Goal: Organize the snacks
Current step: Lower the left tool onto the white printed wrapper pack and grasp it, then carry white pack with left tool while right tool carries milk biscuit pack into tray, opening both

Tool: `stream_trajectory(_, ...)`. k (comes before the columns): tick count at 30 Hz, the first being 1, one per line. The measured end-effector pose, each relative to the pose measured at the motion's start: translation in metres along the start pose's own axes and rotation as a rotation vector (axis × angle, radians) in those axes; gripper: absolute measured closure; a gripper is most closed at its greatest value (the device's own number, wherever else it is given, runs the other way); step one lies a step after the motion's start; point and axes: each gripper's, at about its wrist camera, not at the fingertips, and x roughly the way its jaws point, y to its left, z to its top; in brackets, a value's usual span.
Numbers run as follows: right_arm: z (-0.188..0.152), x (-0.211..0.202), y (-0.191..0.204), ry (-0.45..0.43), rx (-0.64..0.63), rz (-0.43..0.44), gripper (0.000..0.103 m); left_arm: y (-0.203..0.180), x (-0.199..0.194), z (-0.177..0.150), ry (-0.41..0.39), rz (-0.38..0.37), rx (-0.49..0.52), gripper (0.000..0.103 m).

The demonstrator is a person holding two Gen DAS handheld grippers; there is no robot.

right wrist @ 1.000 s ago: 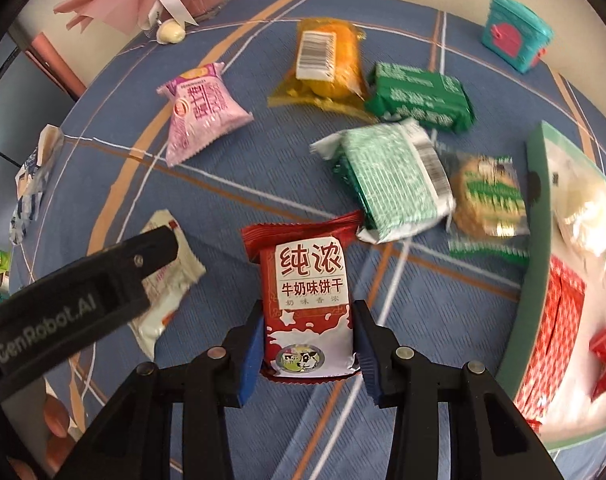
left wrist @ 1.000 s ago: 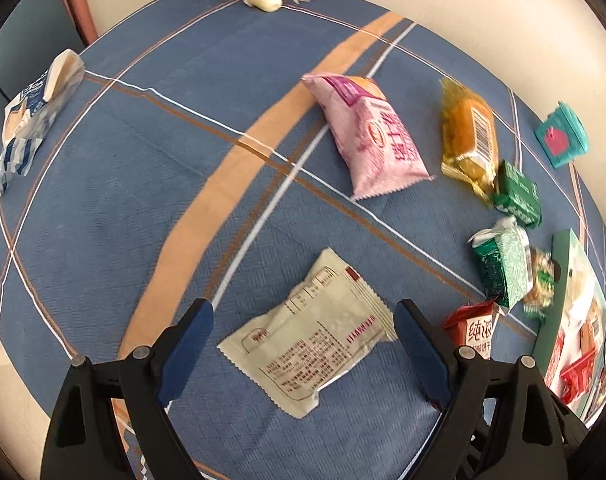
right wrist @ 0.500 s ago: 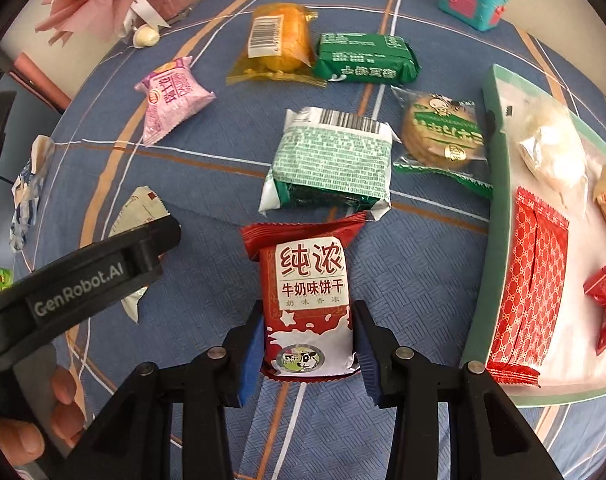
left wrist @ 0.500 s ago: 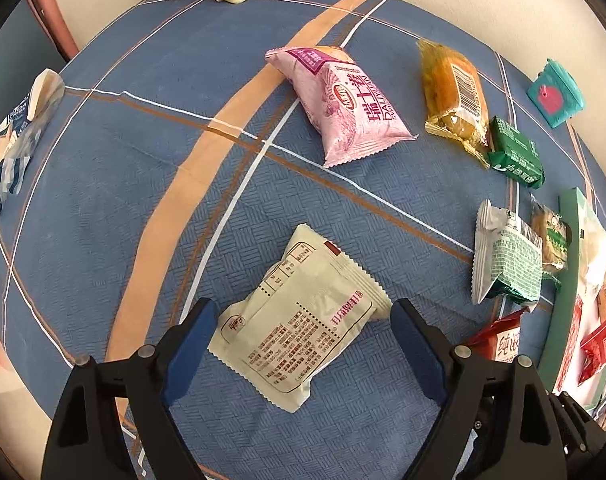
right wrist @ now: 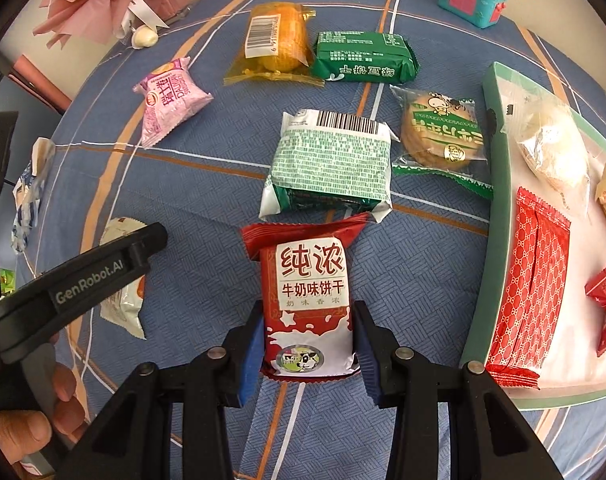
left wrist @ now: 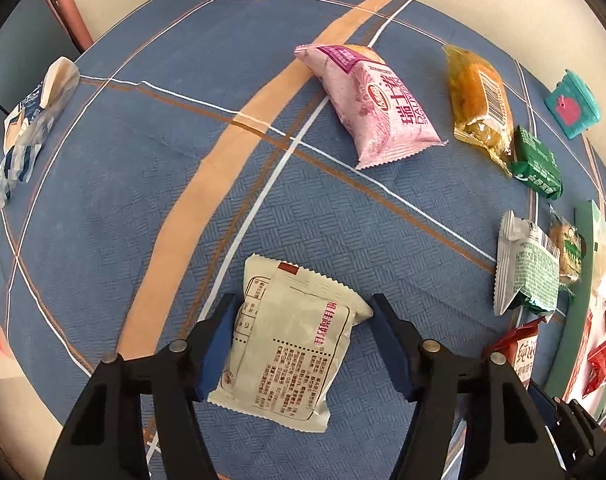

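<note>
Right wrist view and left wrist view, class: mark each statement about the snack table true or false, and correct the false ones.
1. The right tool grips a red milk-biscuit packet. True.
2. The left tool has a pink packet between its fingers. False: a cream packet is between them; the pink packet lies farther off.
3. The green tray holds no snacks. False: red packets lie in it.
4. The dark green packet lies beside the orange cake packet. True.
</note>
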Motion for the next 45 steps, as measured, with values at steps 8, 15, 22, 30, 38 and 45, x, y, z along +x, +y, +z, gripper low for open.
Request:
stream_trajectory(8,0.001,-0.004,-0.001,-0.002,-0.003,-0.002,0.059,0.023,-0.015,-0.002,-0.029,-0.008,-0.029,0.04)
stream_trajectory(15,0.005,-0.016,-0.001,-0.021,-0.001,0.002,0.06,0.024,-0.032,-0.002,-0.068,-0.006,-0.03,0.041)
stream_trajectory(22,0.007,-0.03,-0.002,-0.053,-0.008,0.013,0.062,0.032,-0.059,-0.001,-0.115,-0.005,-0.026,0.042)
stream_trajectory(30,0.006,-0.048,-0.007,-0.085,-0.004,0.029,0.075,0.02,-0.072,-0.007,-0.161,0.005,-0.015,0.042)
stream_trajectory(38,0.011,-0.044,-0.012,-0.066,0.018,0.057,0.072,0.008,-0.052,-0.008,-0.093,-0.005,0.013,0.042)
stream_trajectory(45,0.013,-0.032,-0.004,-0.059,-0.012,0.023,0.052,0.01,-0.043,-0.01,-0.068,-0.016,0.015,0.042)
